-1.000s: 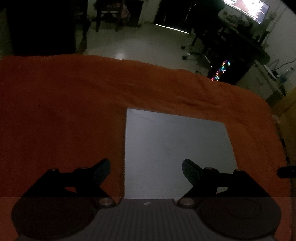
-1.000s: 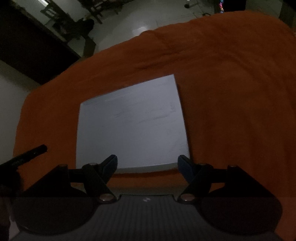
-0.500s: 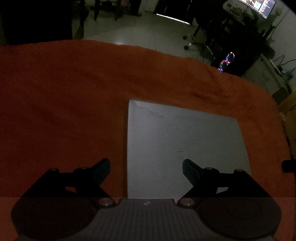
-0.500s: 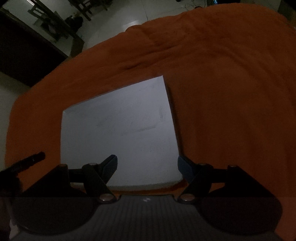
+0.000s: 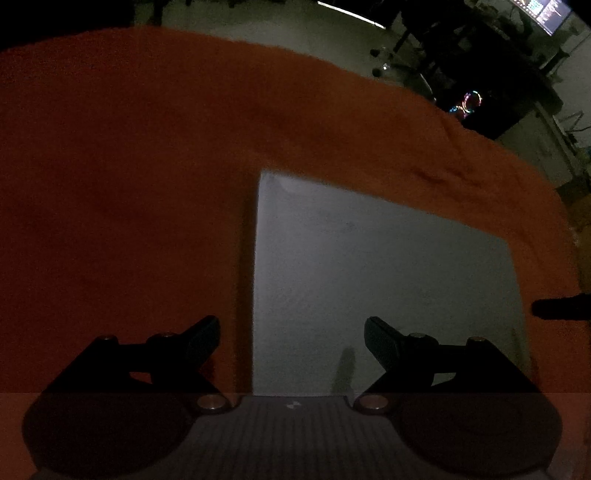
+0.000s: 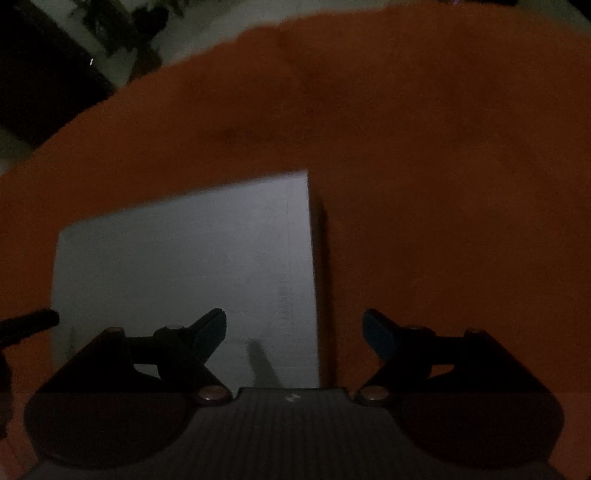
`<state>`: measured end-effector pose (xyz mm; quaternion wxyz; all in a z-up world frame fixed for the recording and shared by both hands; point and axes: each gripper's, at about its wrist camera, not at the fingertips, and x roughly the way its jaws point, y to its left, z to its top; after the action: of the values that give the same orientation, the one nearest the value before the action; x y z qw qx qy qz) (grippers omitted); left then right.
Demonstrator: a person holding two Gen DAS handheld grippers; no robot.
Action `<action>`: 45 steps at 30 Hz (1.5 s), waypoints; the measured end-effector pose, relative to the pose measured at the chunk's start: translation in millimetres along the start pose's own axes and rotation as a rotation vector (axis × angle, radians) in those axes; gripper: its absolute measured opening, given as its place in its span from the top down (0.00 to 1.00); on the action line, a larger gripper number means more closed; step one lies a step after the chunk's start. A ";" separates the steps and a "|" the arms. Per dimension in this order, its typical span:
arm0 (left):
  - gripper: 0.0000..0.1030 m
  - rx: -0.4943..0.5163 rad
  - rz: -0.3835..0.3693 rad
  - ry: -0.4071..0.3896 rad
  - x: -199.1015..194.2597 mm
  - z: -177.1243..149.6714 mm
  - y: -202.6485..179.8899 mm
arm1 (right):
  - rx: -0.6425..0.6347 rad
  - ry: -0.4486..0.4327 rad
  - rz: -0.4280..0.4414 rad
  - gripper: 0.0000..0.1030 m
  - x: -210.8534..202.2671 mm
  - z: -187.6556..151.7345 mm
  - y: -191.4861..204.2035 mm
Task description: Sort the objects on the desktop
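Note:
A white rectangular sheet or thin board (image 5: 369, 280) lies flat on an orange cloth (image 5: 129, 166); it also shows in the right wrist view (image 6: 184, 266). My left gripper (image 5: 291, 332) is open and empty, low over the sheet's left edge. My right gripper (image 6: 294, 328) is open and empty, low over the sheet's right edge. A fingertip of the other gripper pokes in at the right edge of the left view (image 5: 561, 308) and at the left edge of the right view (image 6: 29, 323).
The orange cloth (image 6: 443, 166) covers the whole surface and drops off at its far edge. Beyond lie a pale floor (image 5: 295, 29), an office chair base (image 5: 384, 62), and a computer with coloured lights (image 5: 467, 105). The scene is dim.
Both grippers have moved forward and lower toward the sheet, which now looks larger and closer. Both stay open.

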<state>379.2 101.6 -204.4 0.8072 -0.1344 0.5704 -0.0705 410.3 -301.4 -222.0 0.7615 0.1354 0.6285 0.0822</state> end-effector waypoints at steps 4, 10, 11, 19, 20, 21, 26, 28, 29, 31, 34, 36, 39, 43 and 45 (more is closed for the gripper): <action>0.14 0.007 -0.028 0.027 16.0 -5.3 5.9 | 0.004 0.060 0.048 0.16 28.3 0.9 -4.9; 0.02 -0.069 -0.102 0.061 29.9 -11.9 20.7 | 0.035 0.074 0.119 0.07 46.4 -0.7 -9.1; 0.01 -0.056 -0.107 0.061 30.7 -13.4 18.6 | 0.032 0.071 0.116 0.06 47.5 -0.8 -8.5; 0.01 -0.039 -0.092 0.066 26.3 -18.3 2.0 | 0.019 0.049 0.074 0.08 41.7 -7.4 1.0; 0.01 -0.042 -0.087 0.071 24.3 -18.2 -0.1 | 0.019 0.053 0.064 0.08 38.5 -8.7 3.2; 0.01 -0.051 -0.079 0.080 20.4 -16.7 -0.9 | 0.020 0.057 0.053 0.08 35.4 -10.0 5.4; 0.00 -0.061 -0.034 0.067 -4.4 -7.5 -14.0 | 0.049 0.059 0.034 0.08 16.3 -8.8 10.2; 0.00 -0.052 -0.024 0.040 -16.6 -3.3 -18.6 | 0.051 0.048 0.047 0.08 5.5 -7.1 12.7; 0.00 -0.049 -0.024 0.030 -23.2 -1.1 -19.8 | 0.048 0.043 0.053 0.08 -0.2 -7.1 13.7; 0.00 -0.045 -0.022 0.012 -35.8 1.3 -22.3 | 0.041 0.032 0.062 0.08 -11.9 -8.3 15.3; 0.00 -0.043 -0.020 -0.011 -53.2 0.0 -26.0 | 0.032 0.017 0.065 0.08 -28.1 -12.1 18.0; 0.00 -0.048 -0.021 -0.020 -63.8 -1.8 -27.6 | 0.026 0.004 0.066 0.08 -39.7 -15.9 19.3; 0.01 -0.033 -0.011 -0.041 -82.2 -6.0 -33.8 | 0.013 -0.018 0.073 0.08 -54.9 -21.0 21.0; 0.01 -0.020 0.001 -0.040 -103.4 -9.9 -41.0 | 0.007 -0.043 0.075 0.08 -75.0 -28.8 21.9; 0.01 -0.014 0.009 -0.047 -116.0 -11.5 -45.9 | 0.002 -0.062 0.073 0.08 -86.3 -31.6 24.1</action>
<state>330.9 87.2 -89.7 0.8197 -0.1390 0.5524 -0.0597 363.5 -300.8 -139.3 0.7771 0.1615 0.5992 0.1052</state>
